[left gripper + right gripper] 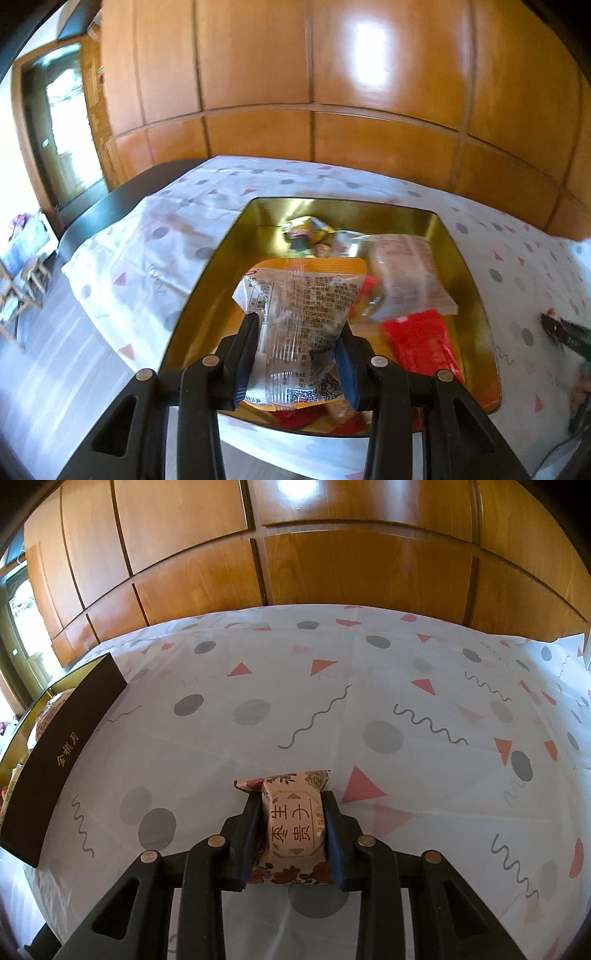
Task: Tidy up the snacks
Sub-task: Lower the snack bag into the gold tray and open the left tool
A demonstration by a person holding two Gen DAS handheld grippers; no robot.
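We are holding one clear crinkly snack bag with an orange edge [301, 328] in our left gripper [295, 354], fingers pinching it right above the open gold tin box [218, 258]. Our right gripper [293, 827] is pinching one pink flowery snack packet [293, 827] over the dotted table cloth [369, 701], with the box off to its left.

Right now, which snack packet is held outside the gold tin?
The pink floral packet in the right gripper, over the tablecloth. The clear printed packet is above the tin.
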